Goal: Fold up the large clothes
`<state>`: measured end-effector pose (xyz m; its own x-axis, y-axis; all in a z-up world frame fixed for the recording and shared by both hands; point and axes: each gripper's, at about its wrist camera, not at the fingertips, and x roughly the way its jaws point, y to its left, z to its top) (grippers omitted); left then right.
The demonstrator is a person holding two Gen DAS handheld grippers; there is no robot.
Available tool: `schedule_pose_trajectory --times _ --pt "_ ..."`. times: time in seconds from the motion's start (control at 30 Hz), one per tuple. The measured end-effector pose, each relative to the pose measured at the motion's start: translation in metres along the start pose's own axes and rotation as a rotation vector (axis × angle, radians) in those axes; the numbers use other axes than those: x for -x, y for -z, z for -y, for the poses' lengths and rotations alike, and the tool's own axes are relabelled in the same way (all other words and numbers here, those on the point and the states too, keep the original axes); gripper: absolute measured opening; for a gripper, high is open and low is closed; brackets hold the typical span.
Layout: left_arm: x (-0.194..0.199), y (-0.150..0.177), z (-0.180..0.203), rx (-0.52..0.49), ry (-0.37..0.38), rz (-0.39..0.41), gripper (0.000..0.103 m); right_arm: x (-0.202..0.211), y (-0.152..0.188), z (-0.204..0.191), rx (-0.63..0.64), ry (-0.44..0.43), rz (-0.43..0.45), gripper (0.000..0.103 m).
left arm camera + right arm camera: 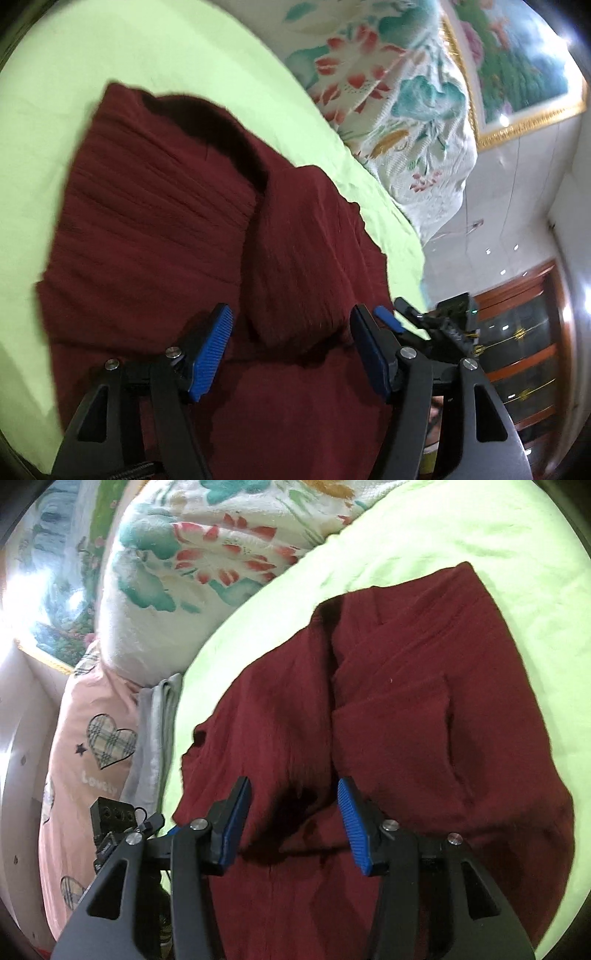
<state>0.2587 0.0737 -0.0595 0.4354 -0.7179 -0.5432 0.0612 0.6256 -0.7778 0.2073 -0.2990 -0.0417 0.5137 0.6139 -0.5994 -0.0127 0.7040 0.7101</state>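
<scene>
A dark red garment (177, 229) lies partly folded on a light green bed sheet (55, 110), with one flap laid over the middle so that a ridge runs from about 12 o'clock down to 6 o'clock in the left wrist view. The left tool (291, 354) hangs just above the near part of the cloth, its two blue pads (210, 354) wide apart and nothing between them. In the right wrist view the same garment (424, 709) fills the centre and the 3 o'clock side, with a pocket seam showing. The right tool (295, 823) is likewise spread wide over the near edge of the cloth, gripping nothing; whether its pads (352, 827) touch the fabric cannot be told. A flowered quilt (207, 565) is bunched at 11 o'clock beside the sheet, and a pink pillow with plaid hearts (88, 746) lies at 9 o'clock. A gold-framed picture (517, 74) shows at 1 o'clock in the left view, and a wooden cabinet (524, 350) at 4 o'clock
</scene>
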Motion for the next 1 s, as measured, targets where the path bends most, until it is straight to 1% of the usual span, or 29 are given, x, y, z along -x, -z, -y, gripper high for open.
schedule_pose_trajectory --times 0.07,0.17,0.2,0.27,0.3,0.33,0.37,0.4,0.43,0.47,0.53,0.6,0.67,0.7,0.77,0.83,0.87,0.9,1.0 --pt "-0.010 -0.006 -0.001 0.016 0.010 -0.020 0.067 -0.009 -0.007 0.005 -0.037 0.000 0.002 0.051" --pt "-0.031 -0.014 0.000 0.027 -0.024 -0.068 0.067 -0.020 -0.017 0.009 -0.064 -0.012 0.006 0.051" --pt "-0.037 -0.017 0.000 0.030 -0.027 -0.077 0.067 -0.025 -0.020 0.009 -0.067 -0.003 0.006 0.051" --pt "-0.042 -0.020 0.002 0.022 -0.025 -0.081 0.062 -0.030 -0.025 0.011 -0.082 0.026 0.010 0.049" --pt "-0.045 -0.021 0.004 0.009 -0.038 -0.077 0.058 -0.032 -0.027 0.012 -0.092 0.039 0.020 0.047" --pt "-0.047 -0.022 0.005 0.004 -0.053 -0.079 0.040 -0.034 -0.029 0.012 -0.096 0.044 0.026 0.047" --pt "-0.050 -0.022 0.004 0.002 -0.065 -0.087 0.026 -0.038 -0.031 0.011 -0.092 0.050 0.025 0.047" --pt "-0.052 -0.022 0.003 0.000 -0.068 -0.089 0.022 -0.042 -0.033 0.009 -0.084 0.056 0.019 0.047" --pt "-0.051 -0.022 0.003 -0.005 -0.060 -0.085 0.011 -0.045 -0.034 0.007 -0.073 0.063 0.012 0.047" --pt "-0.047 -0.021 0.004 -0.014 -0.058 -0.074 0.011 -0.048 -0.034 0.004 -0.057 0.073 0.004 0.047" --pt "-0.032 -0.018 0.008 -0.047 -0.061 -0.009 0.009 -0.051 -0.034 0.000 -0.034 0.083 -0.006 0.047" --pt "-0.021 -0.017 0.005 -0.039 -0.030 0.027 0.009 -0.054 -0.034 -0.005 -0.005 0.099 -0.014 0.047" --pt "-0.019 -0.017 0.003 -0.036 -0.027 0.029 0.009 -0.058 -0.036 -0.008 0.023 0.127 -0.019 0.046" --pt "-0.020 -0.018 0.002 -0.037 -0.037 0.022 0.009 -0.061 -0.036 -0.009 0.035 0.138 -0.029 0.046" --pt "-0.021 -0.018 0.000 -0.027 -0.036 0.015 0.009 -0.069 -0.036 -0.011 0.053 0.140 -0.067 0.044" --pt "-0.022 -0.019 0.000 -0.013 -0.027 0.010 0.009 -0.072 -0.033 -0.012 0.055 0.116 -0.105 0.007" --pt "-0.022 -0.020 0.001 -0.014 -0.026 0.009 0.009 -0.069 -0.032 -0.010 0.037 0.087 -0.115 0.007" --pt "-0.021 -0.019 0.003 -0.022 -0.025 0.009 0.009 -0.059 -0.031 -0.011 0.025 0.055 -0.094 0.007" --pt "-0.019 -0.017 0.016 -0.069 -0.021 0.011 0.009 -0.009 -0.035 -0.018 0.022 -0.031 0.037 0.007"
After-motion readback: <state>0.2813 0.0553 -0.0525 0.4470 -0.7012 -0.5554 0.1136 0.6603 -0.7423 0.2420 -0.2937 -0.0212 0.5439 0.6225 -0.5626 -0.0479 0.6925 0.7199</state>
